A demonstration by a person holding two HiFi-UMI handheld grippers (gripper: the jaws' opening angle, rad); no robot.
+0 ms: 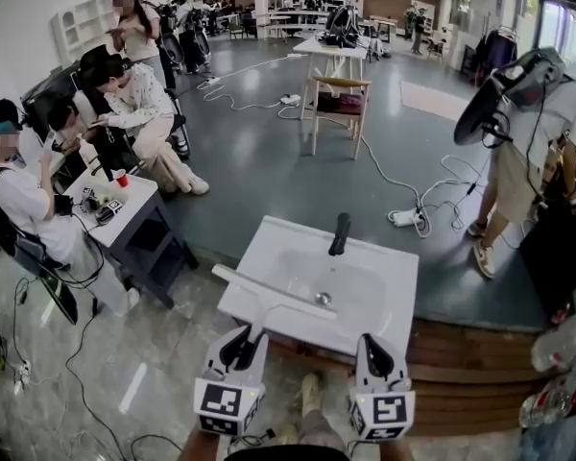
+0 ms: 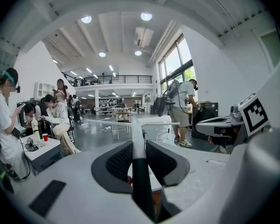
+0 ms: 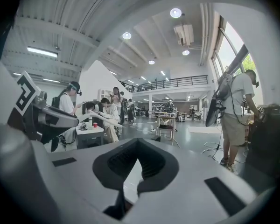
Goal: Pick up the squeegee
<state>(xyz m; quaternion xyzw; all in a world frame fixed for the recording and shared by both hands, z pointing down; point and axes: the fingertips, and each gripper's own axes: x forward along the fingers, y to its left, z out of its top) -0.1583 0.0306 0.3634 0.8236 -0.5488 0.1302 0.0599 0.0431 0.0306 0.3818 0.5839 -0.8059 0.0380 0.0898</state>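
**Squeegee gripped and clear of the sink: pickup all but complete**

Grasp made. Left tool [image 1: 245, 342] closed to a narrow gap on the handle of the squeegee [image 1: 274, 289], with the pads [image 2: 119, 161] pressing it from both sides in the left gripper view. Dark grip end low between the jaws, pale shaft running forward to the crossbar blade. From the head view, blade slanting across the near-left corner of the white sink [image 1: 403, 286]. Apparently above the rim rather than lying on it, with no contact visible between blade and basin. Held roughly level, pointing away from the person toward the black faucet [image 1: 339, 233] but well short of it.

Right tool [image 1: 374, 349] alongside, near the sink's front edge. Jaws drawn together at the tips with nothing between them, and no share in the grip.

Done, judging by this: reaching, closing, taking the weight.

Left, at most: raising a little more to make the clearance over the sink plain, and holding a firm pinch on the shaft. Long lever, blade end far from the jaws, so probably prone to sagging or twisting if loosely held. Worth minding the faucet ahead during any further lift.
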